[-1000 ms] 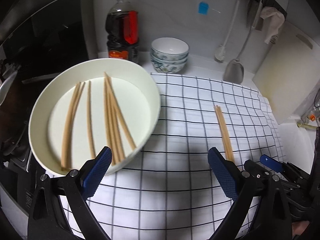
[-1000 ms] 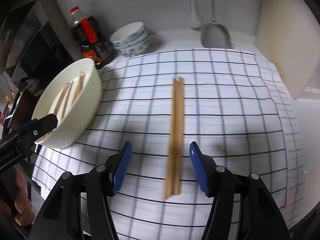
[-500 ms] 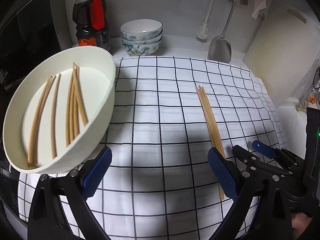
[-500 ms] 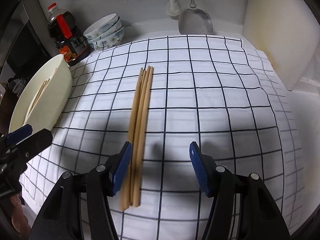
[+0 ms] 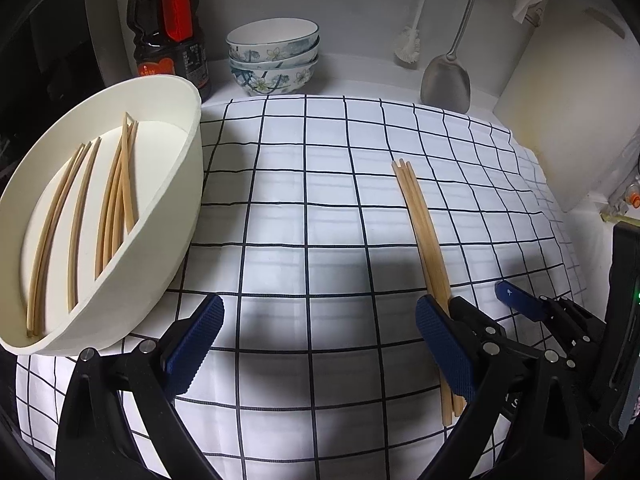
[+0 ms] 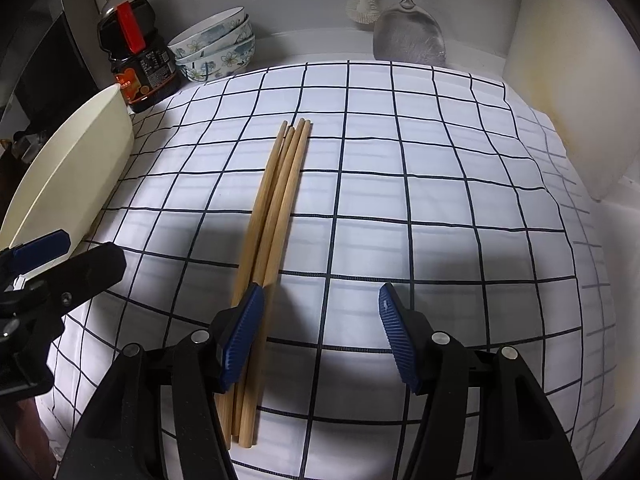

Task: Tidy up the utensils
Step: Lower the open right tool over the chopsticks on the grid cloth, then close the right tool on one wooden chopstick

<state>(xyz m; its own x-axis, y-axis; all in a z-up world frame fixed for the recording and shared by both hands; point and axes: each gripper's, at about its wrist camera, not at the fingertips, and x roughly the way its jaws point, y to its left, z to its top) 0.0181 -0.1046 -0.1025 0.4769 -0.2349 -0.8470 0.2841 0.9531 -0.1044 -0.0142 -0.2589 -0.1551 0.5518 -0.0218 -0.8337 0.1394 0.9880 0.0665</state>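
Note:
A bundle of wooden chopsticks (image 6: pixel 280 200) lies on the checked cloth (image 6: pixel 400 200). Its near end runs under the left finger of my right gripper (image 6: pixel 320 320), which hangs open low over the cloth with nothing pressed between its pads. In the left wrist view the same chopsticks (image 5: pixel 420 232) lie to the right, and the right gripper (image 5: pixel 488 304) straddles their near end. My left gripper (image 5: pixel 320 340) is open over bare cloth, beside a white oval basin (image 5: pixel 176 208) that holds several chopsticks (image 5: pixel 116 200). The right wrist view also shows the left gripper (image 6: pixel 68 256) and the basin (image 6: pixel 80 168).
At the back stand a dark sauce bottle (image 5: pixel 168 28) and stacked floral bowls (image 5: pixel 274 56). A metal spatula (image 5: pixel 446 80) and a brush (image 5: pixel 408 44) hang on the wall. A pale board (image 5: pixel 568 120) leans at the right. A dark appliance sits at the left.
Both grippers have sunk closer to the cloth. The right gripper has shifted so the chopstick bundle now sits under its left finger instead of between its fingers. Jaws unchanged.

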